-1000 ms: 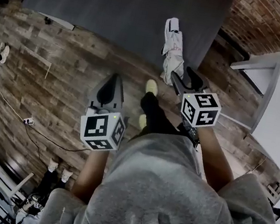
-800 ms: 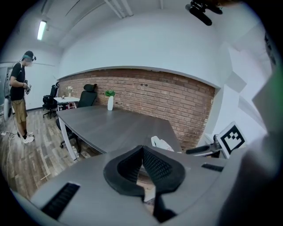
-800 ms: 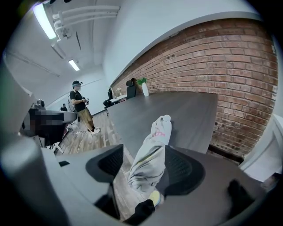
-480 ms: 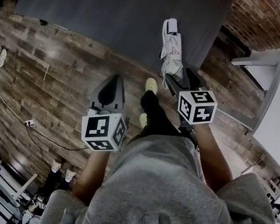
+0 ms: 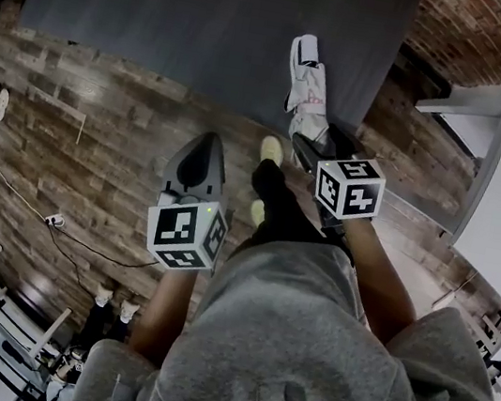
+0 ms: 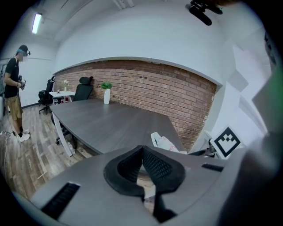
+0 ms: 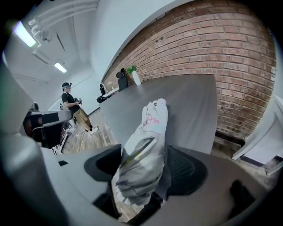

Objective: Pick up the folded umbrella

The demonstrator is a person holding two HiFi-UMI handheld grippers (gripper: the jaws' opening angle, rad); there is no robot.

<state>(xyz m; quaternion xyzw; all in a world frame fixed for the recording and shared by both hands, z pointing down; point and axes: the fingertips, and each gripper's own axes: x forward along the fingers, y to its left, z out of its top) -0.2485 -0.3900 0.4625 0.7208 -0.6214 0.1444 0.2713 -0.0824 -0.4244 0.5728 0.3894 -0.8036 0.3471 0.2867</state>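
Right tool [image 7: 142, 159] straddles the white folded fabric umbrella [image 5: 306, 88] on the dark grey counter [image 5: 214, 17].
Its jaws have just been opening wide and stand clear of it; left tool [image 6: 142, 152] is closed, empty.

The head view looks steeply down past the person's chest [image 5: 284, 343] onto the wooden floor [image 5: 97, 150] and grey table [image 5: 214, 17]. Both gripper views face that table from low beside it. All three share the folded umbrella [image 5: 308, 85].

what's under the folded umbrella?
The folded umbrella lies with its far part on the grey table; its near end overhangs the wood floor, between the jaws of the right gripper, which have just been opening. The tabletop directly beneath is covered.
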